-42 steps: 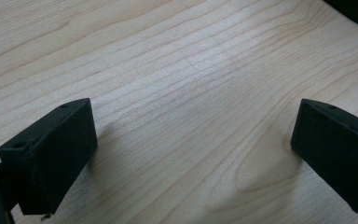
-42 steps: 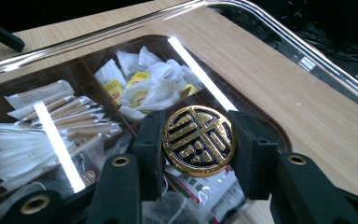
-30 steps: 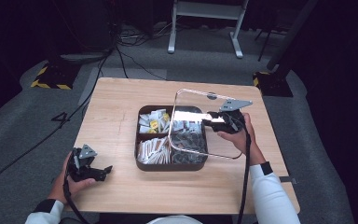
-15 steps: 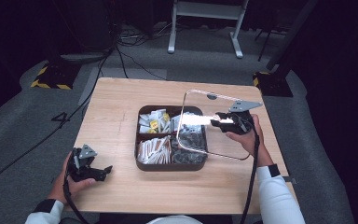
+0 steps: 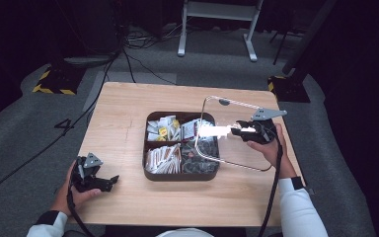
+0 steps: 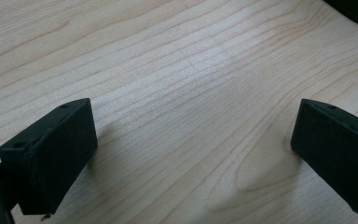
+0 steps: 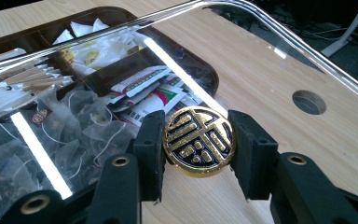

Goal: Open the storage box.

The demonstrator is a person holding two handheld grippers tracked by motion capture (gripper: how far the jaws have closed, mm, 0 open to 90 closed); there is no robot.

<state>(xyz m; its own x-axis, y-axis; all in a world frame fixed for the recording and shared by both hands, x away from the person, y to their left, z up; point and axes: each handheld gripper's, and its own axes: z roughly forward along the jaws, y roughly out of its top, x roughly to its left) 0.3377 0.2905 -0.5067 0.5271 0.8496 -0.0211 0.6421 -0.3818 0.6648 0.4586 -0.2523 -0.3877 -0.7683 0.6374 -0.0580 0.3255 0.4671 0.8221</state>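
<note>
Right gripper [image 5: 234, 131] jaws part-closed, clamped on the round gold-and-black knob [image 7: 198, 141] of a clear lid [image 5: 237, 136]; pads press the knob from both sides in the right gripper view. Lid held tilted, lifted off the tray [image 5: 150, 175], overlapping the tray's right-hand compartments and reaching out past the tray's right edge above the tabletop [image 5: 123, 113]. A round hole [image 7: 308, 101] shows in the lid, on the side away from the tray. Bright light strips reflect off the lid.

Tray: dark brown, four compartments, open. Sachets [image 5: 162, 127] in the far-left one, paper sticks [image 5: 163, 157] near-left, mesh tea bags [image 7: 74, 130] seen through the lid.

Left gripper [image 5: 107, 181] well to the near-left of the tray, low over bare wood. Jaws wide apart, nothing between them.
</note>
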